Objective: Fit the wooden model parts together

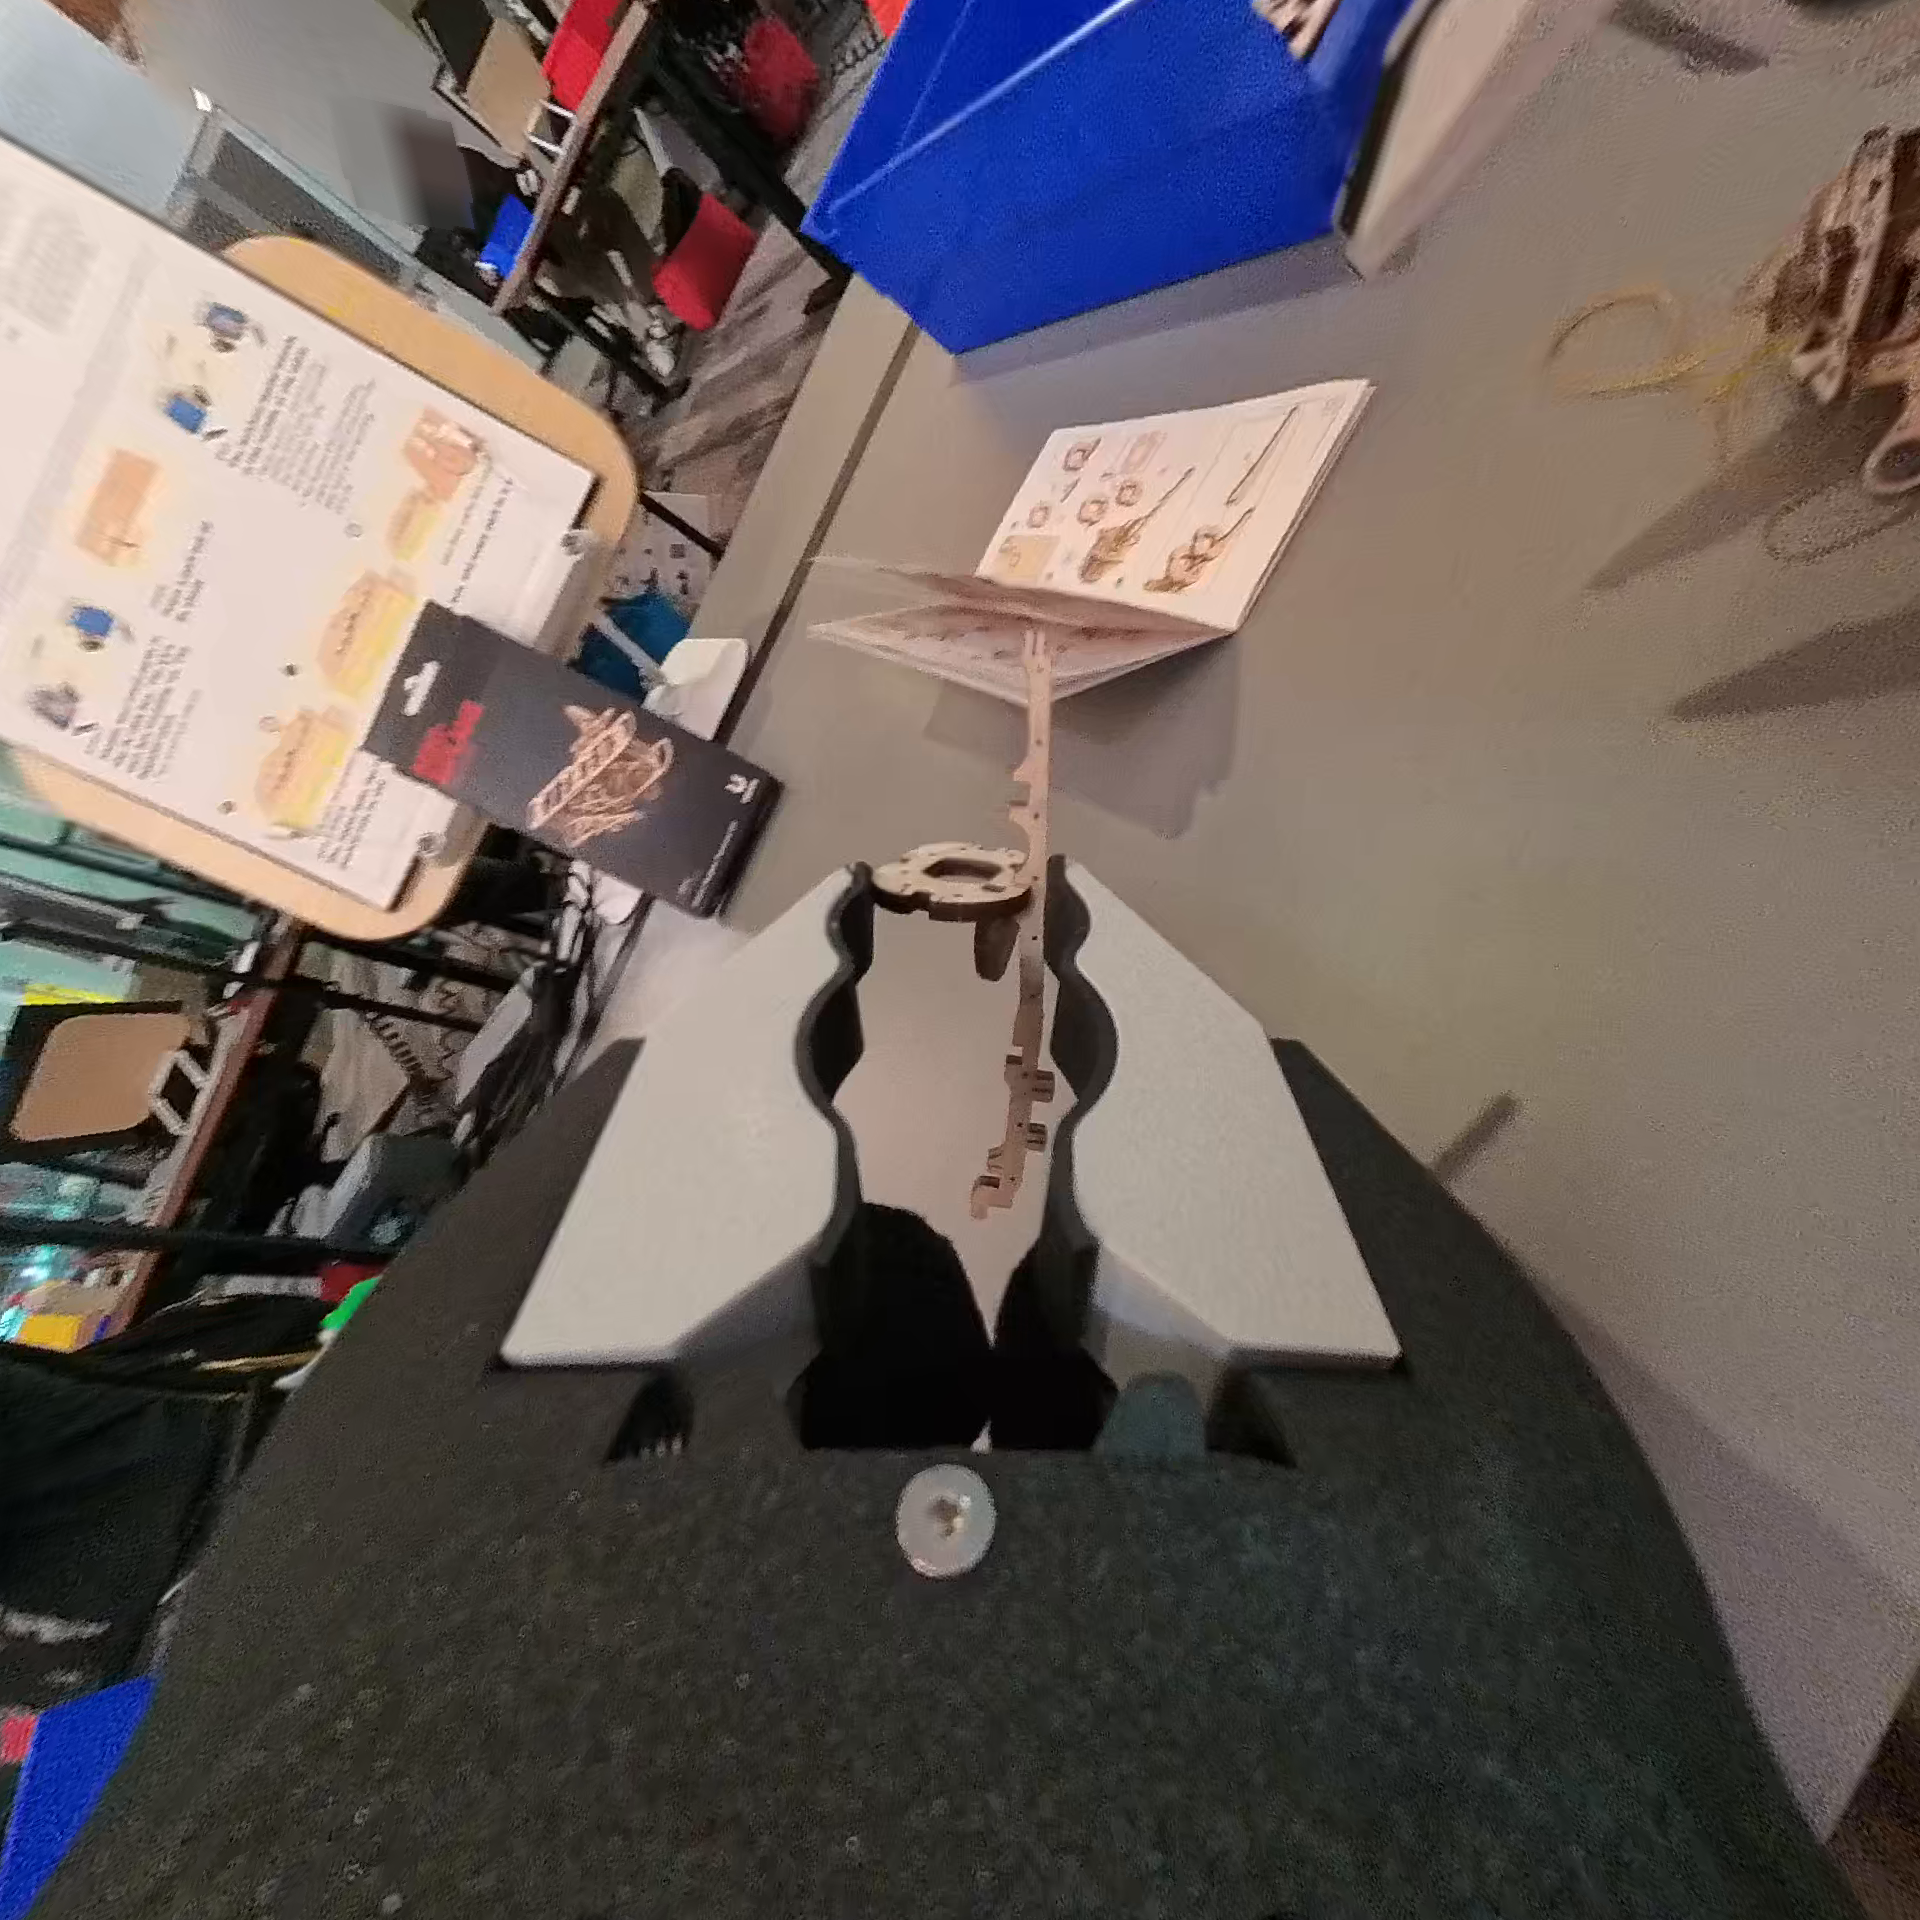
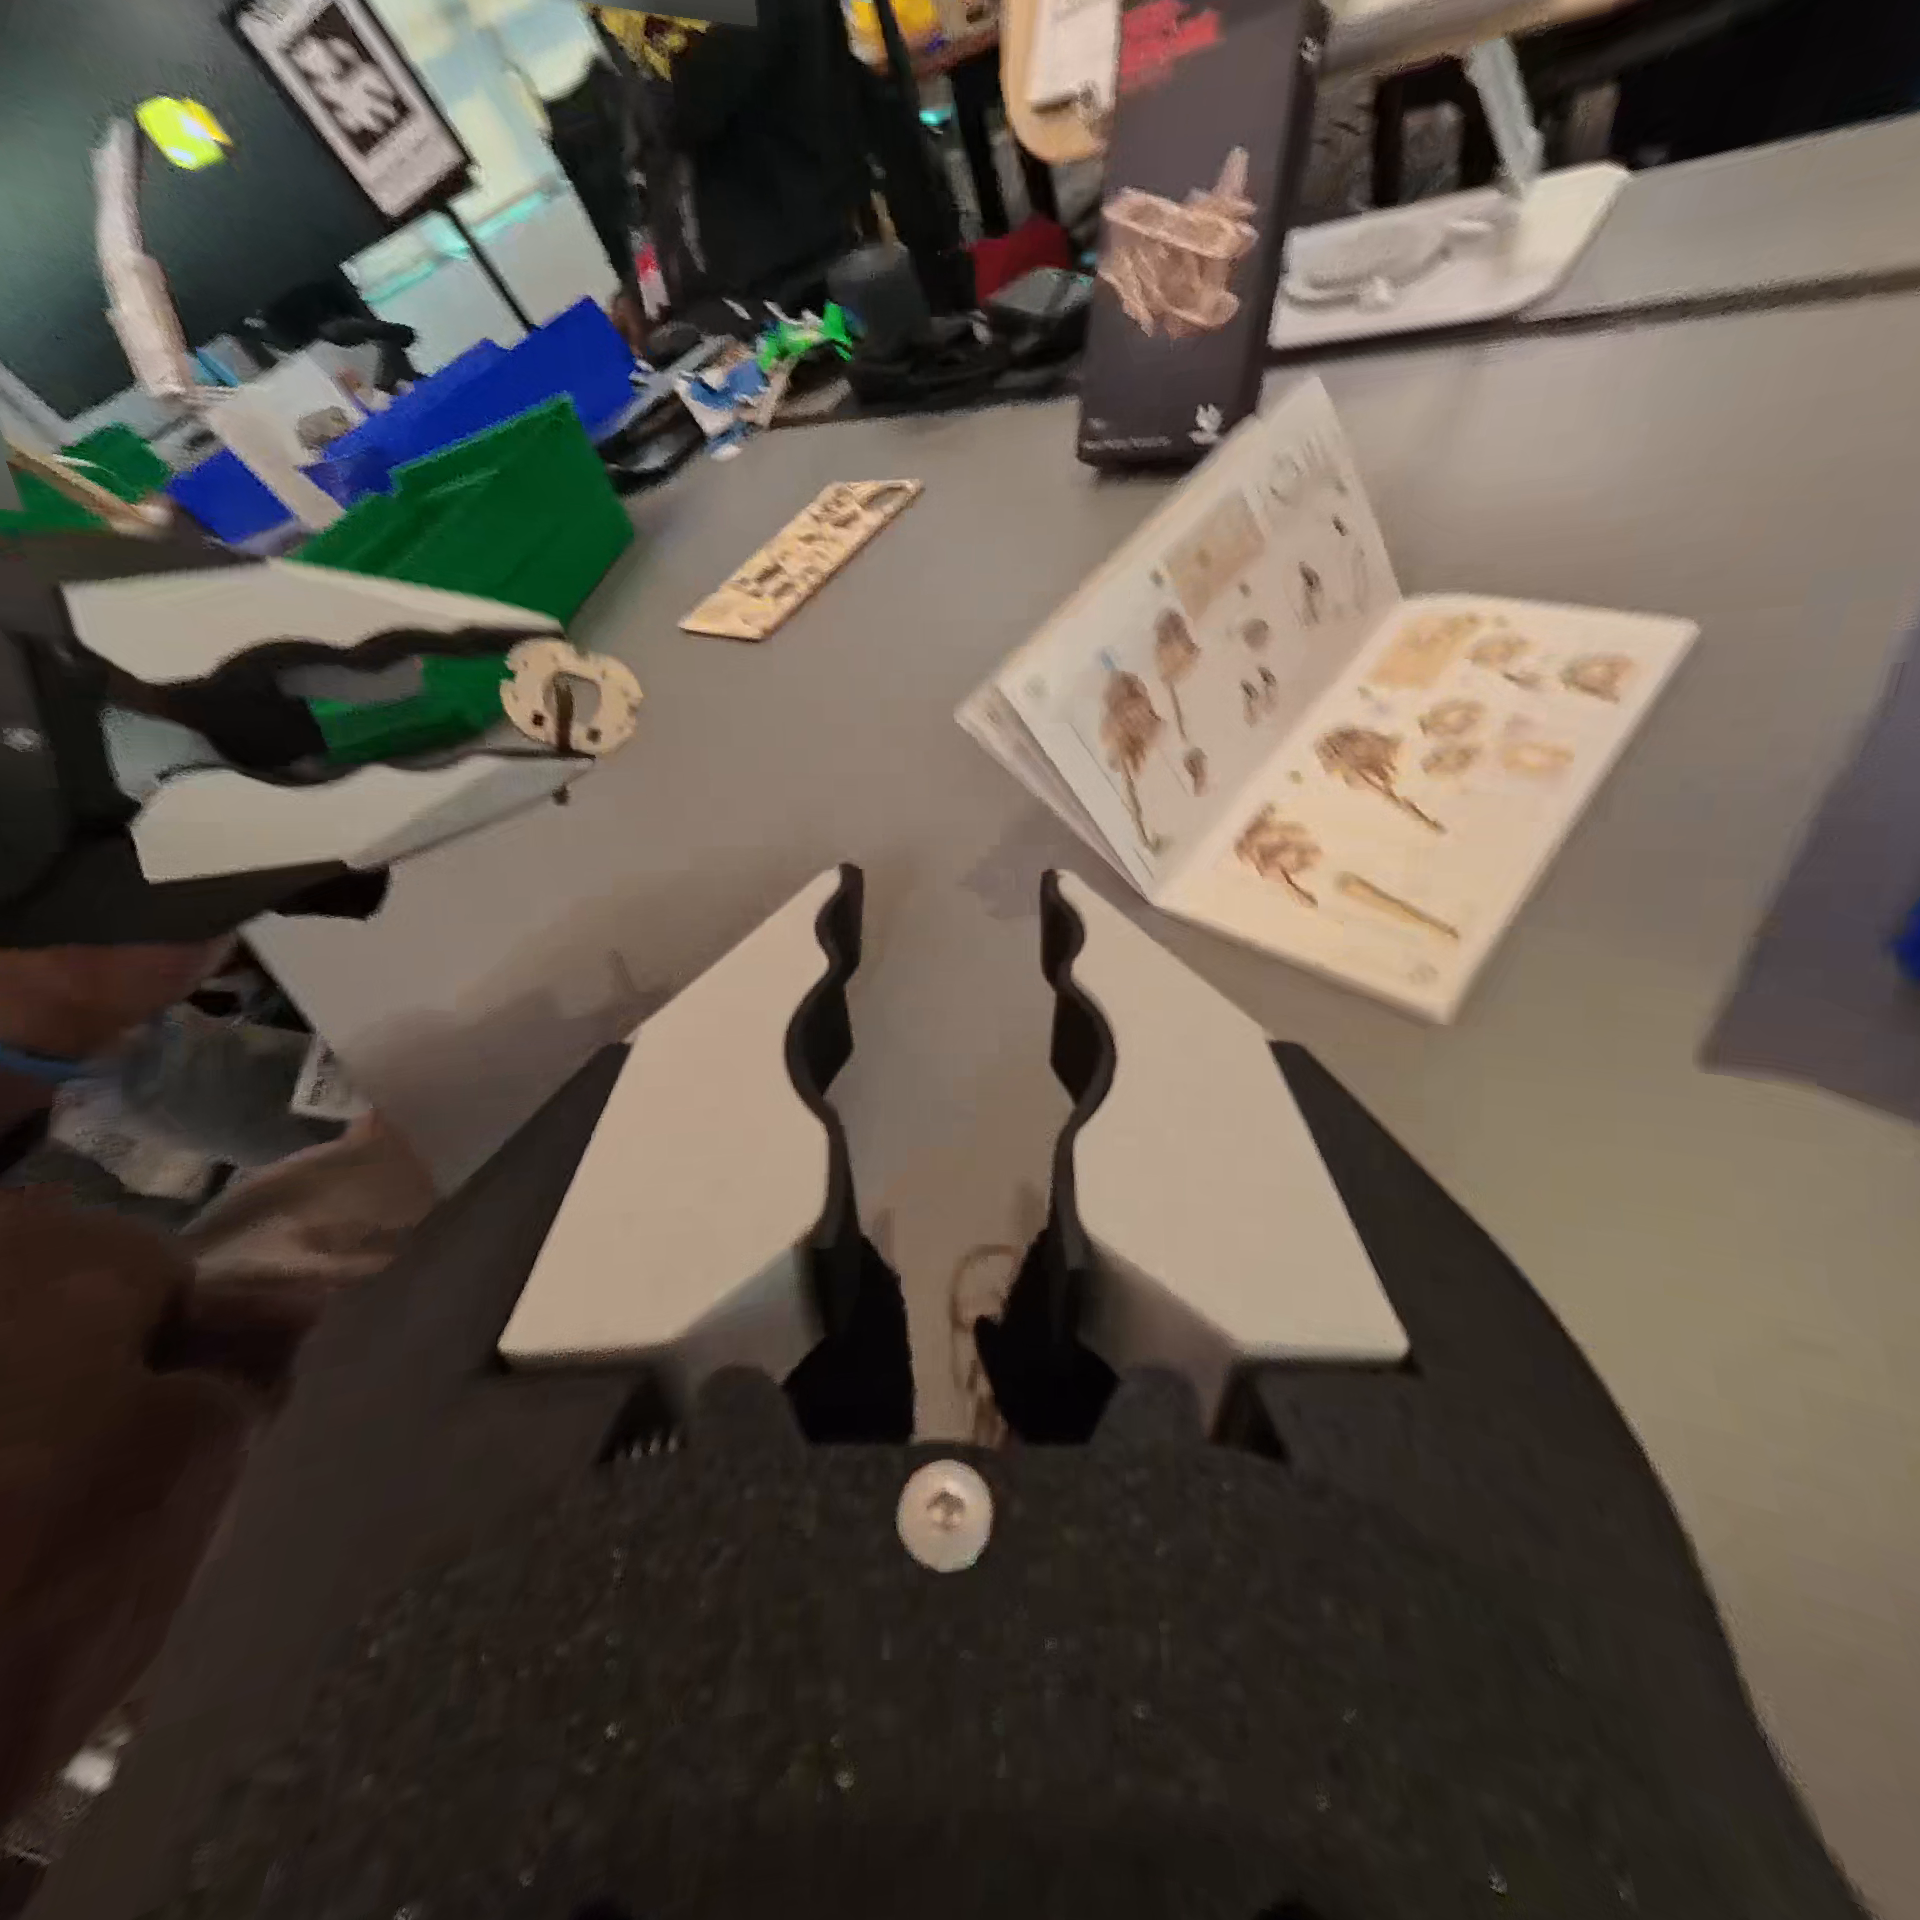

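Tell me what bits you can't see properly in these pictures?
- Assembled wooden model, left wrist view: blurred and cut off by the right edge.
- Long wooden strip in the left gripper: its far end is lost against the open instruction booklet.
- Wooden parts sheet, right wrist view: motion blur hides its cut-outs.
- Right gripper: open, empty.

Ahead-right of the right gripper (image 2: pixel 951 894) an open paper instruction booklet (image 2: pixel 1340 769) lies on the grey table (image 2: pixel 1558 1195). A tall black cardboard box (image 2: pixel 1190 239) stands behind it. A flat pale wooden parts sheet (image 2: pixel 800 558) lies ahead-left.
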Action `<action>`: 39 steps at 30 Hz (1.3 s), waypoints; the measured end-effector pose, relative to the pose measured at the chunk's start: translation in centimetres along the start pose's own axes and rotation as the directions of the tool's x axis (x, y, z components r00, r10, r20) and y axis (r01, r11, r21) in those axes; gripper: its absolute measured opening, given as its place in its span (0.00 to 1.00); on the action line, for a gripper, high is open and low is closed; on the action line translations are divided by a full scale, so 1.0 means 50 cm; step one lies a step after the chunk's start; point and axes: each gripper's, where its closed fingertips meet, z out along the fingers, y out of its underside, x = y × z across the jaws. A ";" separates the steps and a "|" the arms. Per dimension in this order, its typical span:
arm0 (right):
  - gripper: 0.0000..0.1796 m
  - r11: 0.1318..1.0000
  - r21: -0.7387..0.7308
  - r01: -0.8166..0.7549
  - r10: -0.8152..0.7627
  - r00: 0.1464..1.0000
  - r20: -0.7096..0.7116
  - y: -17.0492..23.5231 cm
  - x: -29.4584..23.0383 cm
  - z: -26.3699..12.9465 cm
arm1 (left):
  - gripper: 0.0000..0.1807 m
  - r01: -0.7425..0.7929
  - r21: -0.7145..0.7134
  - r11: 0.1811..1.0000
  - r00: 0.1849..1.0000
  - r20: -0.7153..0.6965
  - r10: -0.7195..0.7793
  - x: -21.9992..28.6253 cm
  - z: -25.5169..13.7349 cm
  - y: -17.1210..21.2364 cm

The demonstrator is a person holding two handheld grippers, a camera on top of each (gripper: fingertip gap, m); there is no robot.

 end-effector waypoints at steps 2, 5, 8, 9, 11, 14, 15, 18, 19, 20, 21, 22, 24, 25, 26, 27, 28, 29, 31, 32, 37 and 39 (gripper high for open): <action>0.18 1.000 0.002 -0.011 0.011 0.999 -0.046 0.027 0.010 -0.014 | 0.17 -0.002 0.005 1.000 0.999 -0.036 0.002 0.018 0.021 -0.012; 0.18 1.000 0.005 0.004 -0.004 0.999 -0.034 0.025 -0.003 -0.025 | 0.17 -0.010 0.000 1.000 0.996 -0.092 0.010 0.047 0.052 -0.026; 0.18 0.998 0.023 0.057 -0.056 0.998 -0.043 0.009 0.007 -0.039 | 0.17 -0.010 0.018 1.000 0.990 -0.139 0.012 0.073 0.079 -0.053; 0.18 0.998 0.017 0.066 -0.065 0.996 -0.055 0.011 0.017 -0.044 | 0.17 -0.011 0.018 1.000 0.988 -0.154 0.013 0.081 0.088 -0.061; 0.17 0.998 0.000 0.067 -0.067 0.995 -0.074 0.018 0.038 -0.053 | 0.17 0.000 0.009 1.000 0.983 -0.185 0.002 0.093 0.105 -0.073; 0.17 1.000 0.005 0.028 -0.027 0.996 -0.086 0.020 0.058 -0.065 | 0.17 0.019 -0.009 1.000 0.976 -0.215 -0.020 0.099 0.129 -0.081; 0.17 1.000 0.012 0.011 -0.010 0.996 -0.086 0.019 0.063 -0.069 | 0.17 0.021 -0.016 1.000 0.975 -0.219 -0.024 0.099 0.137 -0.082; 0.16 1.000 0.023 -0.021 0.023 0.995 -0.093 0.019 0.079 -0.078 | 0.17 0.015 -0.021 1.000 0.971 -0.236 -0.020 0.102 0.157 -0.085; 0.16 1.000 0.020 -0.025 0.027 0.995 -0.098 0.021 0.084 -0.079 | 0.17 0.015 -0.023 1.000 0.969 -0.246 -0.020 0.105 0.164 -0.086; 0.16 0.999 0.016 -0.027 0.029 0.994 -0.102 0.023 0.089 -0.080 | 0.17 0.017 -0.016 1.000 0.966 -0.257 -0.021 0.109 0.170 -0.089; 0.16 0.999 0.013 -0.029 0.030 0.994 -0.105 0.025 0.092 -0.080 | 0.17 0.023 -0.002 1.000 0.960 -0.279 -0.023 0.117 0.173 -0.094; 0.16 1.000 0.010 -0.028 0.029 0.994 -0.105 0.026 0.093 -0.080 | 0.17 0.033 0.014 0.999 0.952 -0.305 -0.028 0.126 0.175 -0.101; 0.15 1.000 0.005 -0.026 0.027 0.994 -0.107 0.029 0.096 -0.079 | 0.17 0.066 0.033 0.997 0.936 -0.349 -0.051 0.138 0.178 -0.113; 0.15 1.000 0.002 -0.027 0.027 0.994 -0.108 0.030 0.097 -0.078 | 0.17 0.089 0.030 0.996 0.926 -0.371 -0.072 0.142 0.179 -0.117; 0.15 1.000 0.001 -0.028 0.028 0.994 -0.107 0.031 0.098 -0.077 | 0.17 0.109 0.030 0.994 0.916 -0.391 -0.088 0.144 0.181 -0.121; 0.15 1.000 0.001 -0.031 0.031 0.994 -0.106 0.032 0.099 -0.076 | 0.17 0.120 0.032 0.992 0.912 -0.398 -0.098 0.143 0.183 -0.124; 0.15 0.999 0.001 -0.036 0.036 0.994 -0.102 0.032 0.099 -0.076 | 0.17 0.124 0.033 0.992 0.909 -0.405 -0.100 0.142 0.183 -0.127; 0.15 0.999 0.002 -0.043 0.043 0.994 -0.098 0.032 0.099 -0.075 | 0.17 0.127 0.034 0.991 0.907 -0.408 -0.102 0.139 0.184 -0.129; 0.15 0.999 0.006 -0.051 0.051 0.995 -0.082 0.031 0.095 -0.073 | 0.17 0.165 0.046 0.985 0.888 -0.441 -0.129 0.140 0.180 -0.141; 0.15 0.999 0.012 -0.050 0.050 0.997 -0.060 0.028 0.088 -0.072 | 0.17 0.211 0.049 0.976 0.866 -0.472 -0.164 0.142 0.176 -0.150; 0.19 0.992 0.100 -0.071 0.052 0.981 0.185 -0.014 0.006 -0.071 | 0.17 0.544 0.076 0.836 0.596 -0.736 -0.321 0.149 0.105 -0.230; 0.21 0.988 0.144 -0.062 0.022 0.965 0.260 -0.032 -0.023 -0.075 | 0.17 0.622 0.061 0.781 0.501 -0.797 -0.337 0.141 0.080 -0.246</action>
